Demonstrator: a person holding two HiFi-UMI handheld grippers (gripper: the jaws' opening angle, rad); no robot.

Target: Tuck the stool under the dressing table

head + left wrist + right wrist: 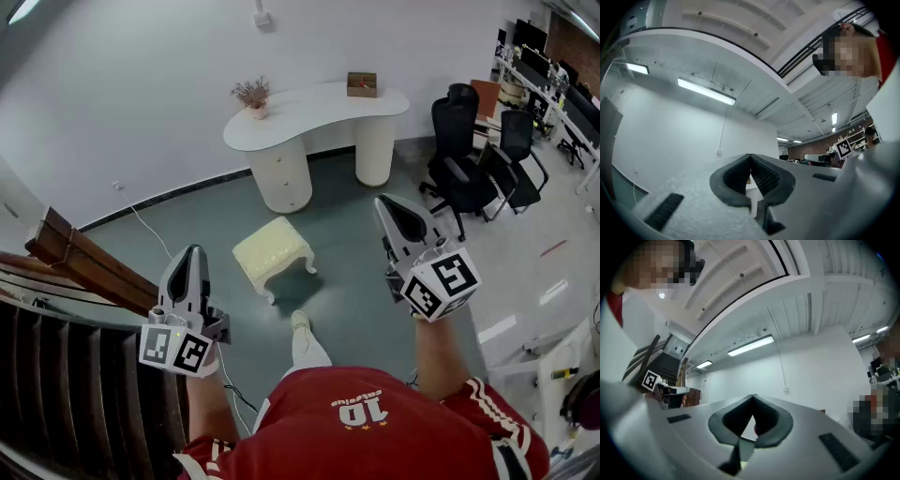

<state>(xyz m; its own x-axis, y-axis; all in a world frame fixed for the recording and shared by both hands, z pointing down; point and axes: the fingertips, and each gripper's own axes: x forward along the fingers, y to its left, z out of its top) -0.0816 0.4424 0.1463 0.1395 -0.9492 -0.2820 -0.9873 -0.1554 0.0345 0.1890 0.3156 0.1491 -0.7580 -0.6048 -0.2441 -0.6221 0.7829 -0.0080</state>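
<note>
Nearest, the left gripper [192, 251] and right gripper [386, 202] are held out and tilted slightly upward, each with its jaws pressed together on nothing. Ahead of them, the cream stool [272, 251] stands on the grey-green floor [347, 281], well apart from the white dressing table [314, 111] against the white wall [141, 94]. Black office chairs [469, 169] stand to the right and a dark staircase [84, 262] to the left.

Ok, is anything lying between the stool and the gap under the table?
Nothing visible does: bare floor runs from the stool to the opening under the table. The office chairs stand off to the right, outside that path.
</note>
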